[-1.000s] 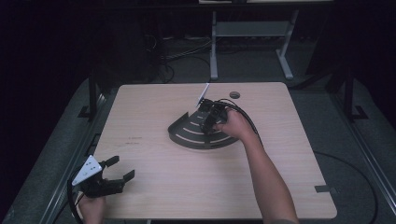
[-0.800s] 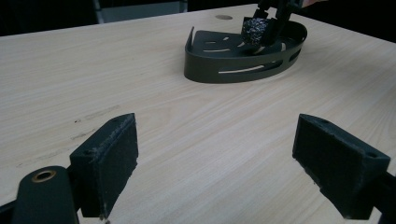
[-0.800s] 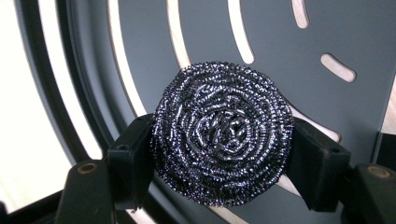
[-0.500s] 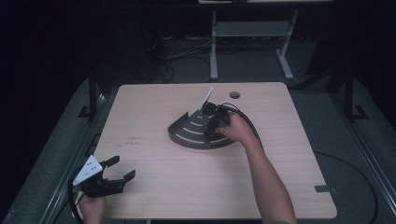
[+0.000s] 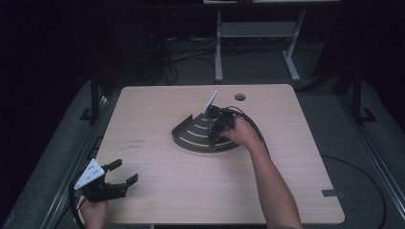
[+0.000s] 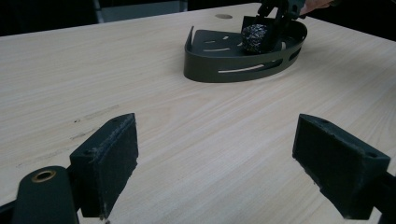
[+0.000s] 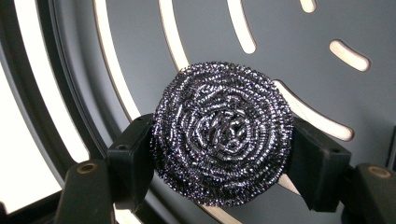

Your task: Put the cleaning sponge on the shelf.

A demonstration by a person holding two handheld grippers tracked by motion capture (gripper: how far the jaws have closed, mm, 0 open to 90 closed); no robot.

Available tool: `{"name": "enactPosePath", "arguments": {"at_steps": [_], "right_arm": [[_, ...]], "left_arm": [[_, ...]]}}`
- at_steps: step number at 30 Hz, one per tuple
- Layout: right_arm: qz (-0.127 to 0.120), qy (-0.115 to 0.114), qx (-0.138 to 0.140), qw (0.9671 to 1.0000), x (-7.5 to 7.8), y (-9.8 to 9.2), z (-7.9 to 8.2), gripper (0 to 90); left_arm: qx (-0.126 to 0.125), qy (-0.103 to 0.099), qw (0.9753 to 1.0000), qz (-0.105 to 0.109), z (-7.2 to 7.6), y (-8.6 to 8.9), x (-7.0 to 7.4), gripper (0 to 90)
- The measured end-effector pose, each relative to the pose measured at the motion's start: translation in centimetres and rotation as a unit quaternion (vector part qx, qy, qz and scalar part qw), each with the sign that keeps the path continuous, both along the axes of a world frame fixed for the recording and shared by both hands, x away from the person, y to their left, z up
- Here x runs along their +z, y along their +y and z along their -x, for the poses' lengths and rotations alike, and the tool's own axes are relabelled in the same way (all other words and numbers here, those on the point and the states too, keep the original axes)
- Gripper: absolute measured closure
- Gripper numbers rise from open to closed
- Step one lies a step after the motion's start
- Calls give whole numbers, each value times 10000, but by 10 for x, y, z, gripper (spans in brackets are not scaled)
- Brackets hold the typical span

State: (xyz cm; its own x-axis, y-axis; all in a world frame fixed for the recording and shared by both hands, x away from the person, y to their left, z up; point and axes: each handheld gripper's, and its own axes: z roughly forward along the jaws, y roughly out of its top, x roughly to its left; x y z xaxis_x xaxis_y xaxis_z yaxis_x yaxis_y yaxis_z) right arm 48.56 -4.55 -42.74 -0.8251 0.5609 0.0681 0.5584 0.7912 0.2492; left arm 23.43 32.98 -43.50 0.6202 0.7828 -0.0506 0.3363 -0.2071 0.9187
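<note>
Steel scourer between right gripper fingers over slotted tray (left gripper agape, empty)

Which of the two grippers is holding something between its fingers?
The right gripper, shut on the steel scourer over the slotted tray; the left gripper is open.

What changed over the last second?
Little. The right gripper shifted slightly over the tray, staying shut on the scourer; its grey plate tilted a bit. The left gripper stayed open at the table's near-left corner; tray unmoved.
</note>
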Motion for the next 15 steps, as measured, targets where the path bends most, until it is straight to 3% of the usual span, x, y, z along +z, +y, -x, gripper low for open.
{"name": "enactPosePath", "arguments": {"at_steps": [15], "right_arm": [[-67,-51,-103,9999,-4,-5,-2,298]], "left_arm": [[13,26,10000,-9,-1,0,-1,137]]}}
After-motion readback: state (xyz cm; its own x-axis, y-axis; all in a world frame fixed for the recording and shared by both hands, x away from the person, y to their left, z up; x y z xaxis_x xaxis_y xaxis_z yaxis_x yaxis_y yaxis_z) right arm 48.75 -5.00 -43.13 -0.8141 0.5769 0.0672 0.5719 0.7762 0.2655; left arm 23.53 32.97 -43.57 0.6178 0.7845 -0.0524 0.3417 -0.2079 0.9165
